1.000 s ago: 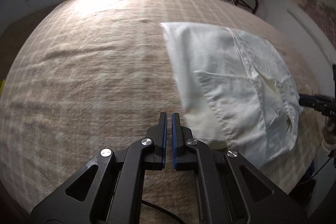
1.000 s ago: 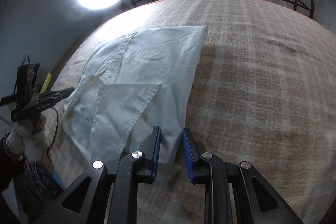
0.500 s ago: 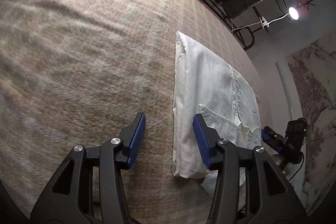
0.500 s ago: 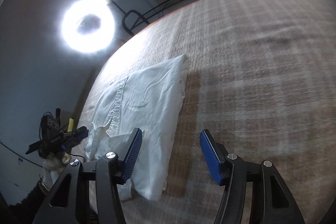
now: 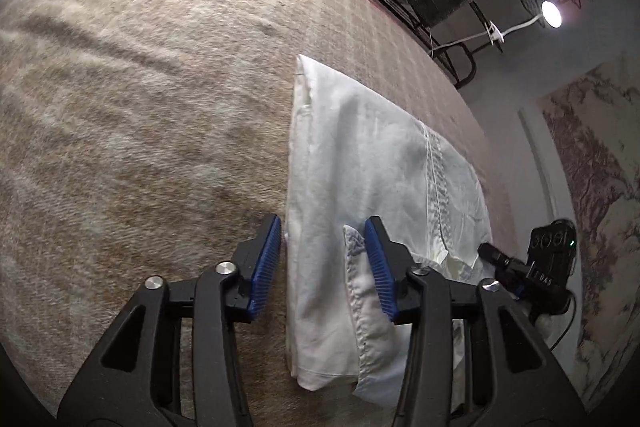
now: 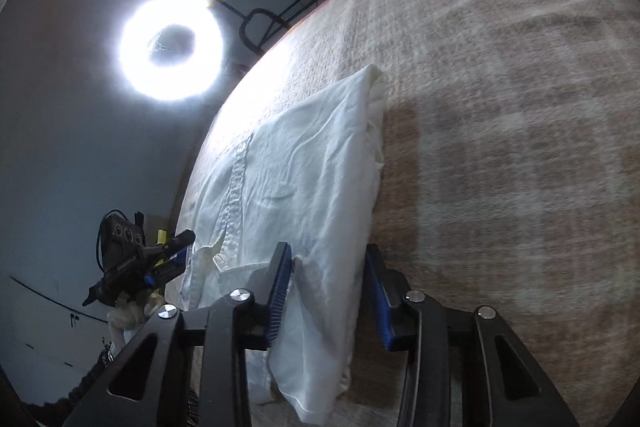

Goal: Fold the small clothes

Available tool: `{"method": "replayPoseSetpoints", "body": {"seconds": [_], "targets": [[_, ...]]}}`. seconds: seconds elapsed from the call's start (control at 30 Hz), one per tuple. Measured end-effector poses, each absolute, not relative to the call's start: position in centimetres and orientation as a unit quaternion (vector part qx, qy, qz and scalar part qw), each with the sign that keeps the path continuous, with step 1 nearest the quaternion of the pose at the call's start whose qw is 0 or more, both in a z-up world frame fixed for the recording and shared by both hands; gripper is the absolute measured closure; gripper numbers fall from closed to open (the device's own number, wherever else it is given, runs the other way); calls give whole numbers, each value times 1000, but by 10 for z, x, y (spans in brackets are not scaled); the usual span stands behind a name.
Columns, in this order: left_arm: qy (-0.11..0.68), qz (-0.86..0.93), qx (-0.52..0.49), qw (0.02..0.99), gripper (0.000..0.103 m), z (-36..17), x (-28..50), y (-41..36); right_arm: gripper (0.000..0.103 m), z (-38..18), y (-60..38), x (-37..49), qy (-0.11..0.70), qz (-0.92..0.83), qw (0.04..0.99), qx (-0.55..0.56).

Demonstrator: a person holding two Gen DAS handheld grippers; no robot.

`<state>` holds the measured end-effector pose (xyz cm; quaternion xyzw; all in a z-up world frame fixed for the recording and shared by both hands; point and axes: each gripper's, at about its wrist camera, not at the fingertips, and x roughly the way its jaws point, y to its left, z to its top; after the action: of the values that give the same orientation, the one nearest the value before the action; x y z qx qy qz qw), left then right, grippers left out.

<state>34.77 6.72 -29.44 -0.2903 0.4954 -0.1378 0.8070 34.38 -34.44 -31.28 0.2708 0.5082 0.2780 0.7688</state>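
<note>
A folded white shirt (image 5: 360, 163) lies flat on a tan plaid cloth (image 5: 140, 131), its button placket running lengthwise and a folded sleeve or collar piece at the near end. In the left wrist view, the left claw (image 5: 322, 263) straddles the shirt's near left edge: its left pad (image 5: 266, 263) sits just off the fabric over the cloth, its right pad (image 5: 378, 267) over the shirt beside the stitched piece. The jaws have just been closing, yet a gap shows on both sides of the fold, so the claw is released, with the shirt edge between its pads. In the right wrist view, the right claw (image 6: 330, 293) straddles the shirt's (image 6: 304, 167) near right edge, the fold rising between its 2 blue pads; the left pad (image 6: 280, 291) touches the fabric, the right pad (image 6: 378, 295) stands just clear. These jaws too have just been closing and are not yet clenched. Each view shows the other claw at the shirt's far side. A ring light (image 6: 172, 45) glows beyond the cloth.
</note>
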Motion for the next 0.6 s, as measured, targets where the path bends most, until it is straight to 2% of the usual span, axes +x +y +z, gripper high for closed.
{"method": "replayPoseSetpoints", "body": {"seconds": [0.03,0.17,0.27,0.6], "targets": [[499,-139,-285,807,71,-294,348,63,65,-312,-342,343,508,276,769,273],[496,-140,-254,818,87,-286,350,50,81,-306,-336,337,516,264,776,249],[486,-139,-221,834,91,-271,350,37,89,-291,-318,338,511,256,792,215],[446,-185,-170,859,94,-214,371,-24,93,-225,-294,321,456,258,846,98]]}}
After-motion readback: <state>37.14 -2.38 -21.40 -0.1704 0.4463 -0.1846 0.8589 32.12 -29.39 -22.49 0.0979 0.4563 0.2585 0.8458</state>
